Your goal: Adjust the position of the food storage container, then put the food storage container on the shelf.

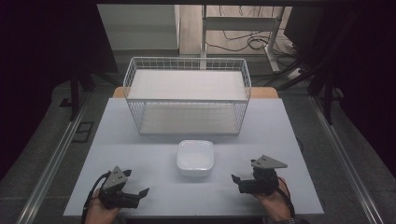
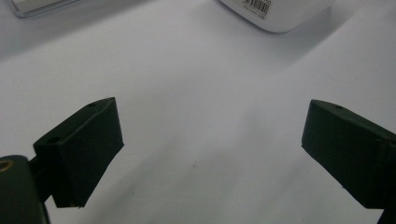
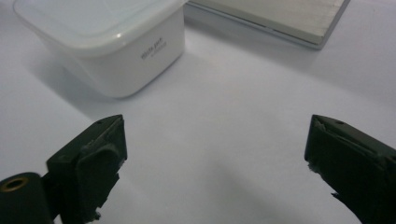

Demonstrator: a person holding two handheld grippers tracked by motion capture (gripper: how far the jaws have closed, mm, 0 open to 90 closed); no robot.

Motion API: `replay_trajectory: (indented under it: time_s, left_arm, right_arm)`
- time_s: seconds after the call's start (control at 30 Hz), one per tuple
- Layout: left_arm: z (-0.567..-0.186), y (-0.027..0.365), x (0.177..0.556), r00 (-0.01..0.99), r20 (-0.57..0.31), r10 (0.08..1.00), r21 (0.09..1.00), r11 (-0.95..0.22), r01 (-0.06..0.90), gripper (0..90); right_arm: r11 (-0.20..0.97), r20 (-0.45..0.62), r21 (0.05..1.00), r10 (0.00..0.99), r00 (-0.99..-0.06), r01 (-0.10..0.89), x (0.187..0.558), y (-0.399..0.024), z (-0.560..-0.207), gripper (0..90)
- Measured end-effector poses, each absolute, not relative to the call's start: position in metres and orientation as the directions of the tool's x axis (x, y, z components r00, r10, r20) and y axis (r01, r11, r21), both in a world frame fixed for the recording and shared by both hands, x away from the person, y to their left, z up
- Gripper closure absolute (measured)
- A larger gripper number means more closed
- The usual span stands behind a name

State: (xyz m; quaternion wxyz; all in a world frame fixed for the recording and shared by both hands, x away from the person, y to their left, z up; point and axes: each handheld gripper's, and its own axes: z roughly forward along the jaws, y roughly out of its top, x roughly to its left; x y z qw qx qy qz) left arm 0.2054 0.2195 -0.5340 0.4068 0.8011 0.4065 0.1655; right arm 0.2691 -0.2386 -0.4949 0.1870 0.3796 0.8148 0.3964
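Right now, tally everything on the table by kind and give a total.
White lidded container: 1
White wire basket: 1
Handheld grippers: 2, left gripper and right gripper, both with jaws open
Total: 4

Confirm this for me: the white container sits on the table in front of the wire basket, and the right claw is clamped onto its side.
Not quite. The right claw is open and stands apart from the white container, with bare table between its jaws, as the right gripper view shows. The rest holds: the container sits on the table in front of the wire basket.
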Motion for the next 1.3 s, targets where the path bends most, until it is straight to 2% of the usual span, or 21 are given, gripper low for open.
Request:
replay_trajectory:
  time_s: [0.23,0.5,0.83,1.0,1.3]
  left_arm:
    - [-0.535,0.223,0.207,0.613,-0.101,0.784,0.804,-0.299,0.515,2.6]
    - [-0.534,0.224,0.210,0.591,-0.180,0.786,0.780,-0.252,0.573,3.5]
    - [-0.531,0.211,0.216,0.614,-0.182,0.768,0.771,-0.276,0.574,4.6]
    - [-0.529,0.201,0.219,0.634,-0.155,0.758,0.769,-0.310,0.559,2.9]
    - [-0.520,0.200,0.232,0.626,-0.203,0.753,0.795,-0.246,0.555,1.8]
  right_arm:
    - [0.424,-0.014,0.783,0.744,-0.669,0.456,0.268,-0.239,-0.503,0.7]
    - [0.431,-0.001,0.774,0.733,-0.680,0.464,0.269,-0.240,-0.503,0.6]
    - [0.425,0.044,0.781,0.694,-0.719,0.458,0.271,-0.233,-0.500,2.0]
    - [0.434,0.048,0.778,0.681,-0.731,0.454,0.274,-0.226,-0.500,2.1]
    - [0.400,0.089,0.791,0.673,-0.735,0.463,0.283,-0.217,-0.494,2.4]
